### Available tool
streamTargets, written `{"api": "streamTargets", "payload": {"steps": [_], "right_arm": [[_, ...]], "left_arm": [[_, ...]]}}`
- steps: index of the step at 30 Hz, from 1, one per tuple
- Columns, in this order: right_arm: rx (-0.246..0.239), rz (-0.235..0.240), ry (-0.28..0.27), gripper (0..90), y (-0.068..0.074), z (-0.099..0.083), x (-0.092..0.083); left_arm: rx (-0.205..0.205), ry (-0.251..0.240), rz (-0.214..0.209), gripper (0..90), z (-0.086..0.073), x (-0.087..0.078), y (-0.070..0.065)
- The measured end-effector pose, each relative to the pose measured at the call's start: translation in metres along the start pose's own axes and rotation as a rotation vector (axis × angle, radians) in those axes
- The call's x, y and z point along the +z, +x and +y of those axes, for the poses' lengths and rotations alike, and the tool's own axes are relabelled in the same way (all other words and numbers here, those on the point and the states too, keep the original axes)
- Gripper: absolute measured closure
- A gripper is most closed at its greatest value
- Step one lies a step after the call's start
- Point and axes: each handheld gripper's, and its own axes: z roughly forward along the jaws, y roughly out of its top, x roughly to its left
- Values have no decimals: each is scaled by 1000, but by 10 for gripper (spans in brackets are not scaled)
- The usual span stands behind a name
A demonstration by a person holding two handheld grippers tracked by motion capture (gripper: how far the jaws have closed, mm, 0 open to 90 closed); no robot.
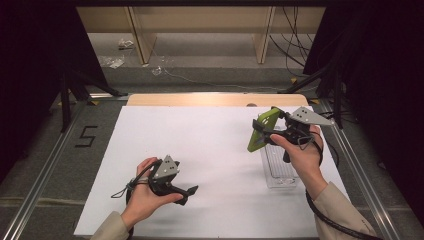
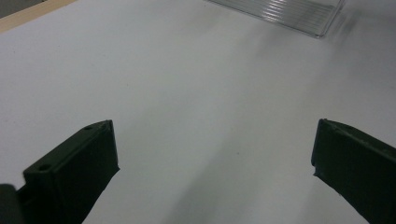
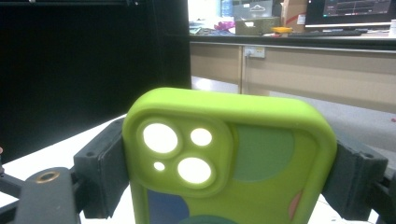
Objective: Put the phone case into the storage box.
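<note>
A lime-green phone case (image 1: pixel 262 130) (image 3: pixel 229 158) with camera cut-outs is held up off the table, standing on edge at the right of the high view. My right gripper (image 1: pixel 272 131) (image 3: pixel 229 172) is shut on it, one black jaw pressed to each long side. Just below it on the white sheet lies a clear plastic box (image 1: pixel 278 166) (image 2: pixel 285 11). My left gripper (image 1: pixel 187 192) (image 2: pixel 215 154) rests low over the sheet near the front left, open, with nothing between its jaws.
A white sheet (image 1: pixel 200 150) covers most of the table, with a wooden edge (image 1: pixel 215 99) at the far side. Metal rails (image 1: pixel 45 165) run along both sides. Black stands and cables sit beyond the far corners.
</note>
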Motion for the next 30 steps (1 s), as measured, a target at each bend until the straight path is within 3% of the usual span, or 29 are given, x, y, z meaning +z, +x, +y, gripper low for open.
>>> {"api": "streamTargets", "payload": {"steps": [30], "right_arm": [[11,-65,-11,166,-20,4,-10]], "left_arm": [[-8,1,5,0,-2,0,2]]}}
